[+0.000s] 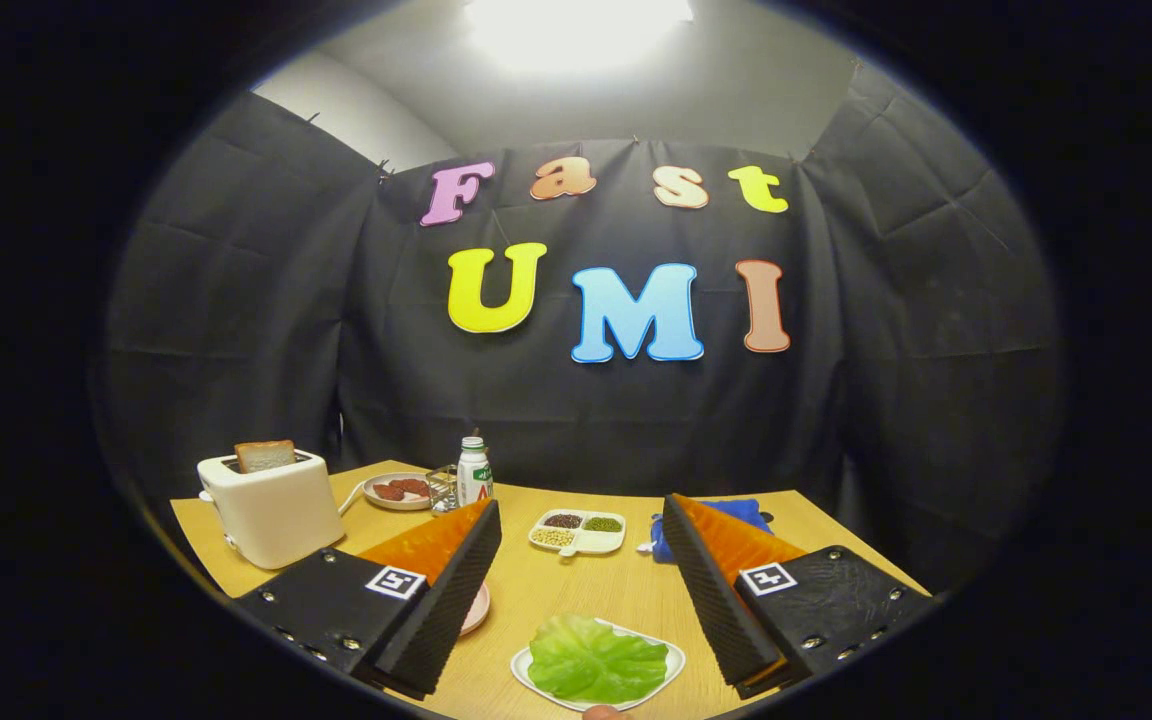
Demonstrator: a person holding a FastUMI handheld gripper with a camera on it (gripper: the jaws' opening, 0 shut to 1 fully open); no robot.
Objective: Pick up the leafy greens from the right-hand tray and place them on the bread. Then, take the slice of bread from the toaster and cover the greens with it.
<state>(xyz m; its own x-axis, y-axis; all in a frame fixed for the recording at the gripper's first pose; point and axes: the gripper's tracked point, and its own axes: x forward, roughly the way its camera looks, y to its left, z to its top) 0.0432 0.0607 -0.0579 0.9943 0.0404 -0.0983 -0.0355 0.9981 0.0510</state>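
My gripper [581, 520] is open, its two black ribbed fingers [456, 590] spread wide above the wooden table with nothing between them. Low between the fingers lies a bright green lettuce leaf [598, 660] on a small white tray [674, 662]. At the far left stands a cream toaster [271, 510] with a slice of bread [265, 455] poking out of its slot. A pink plate [477, 610] peeks out from behind the left finger; whatever is on it is hidden.
Beyond the fingers sit a white divided dish of beans [579, 531], a small white bottle [474, 472], a glass [442, 489] and a plate of red pieces [394, 490]. A blue cloth [741, 512] lies behind the right finger.
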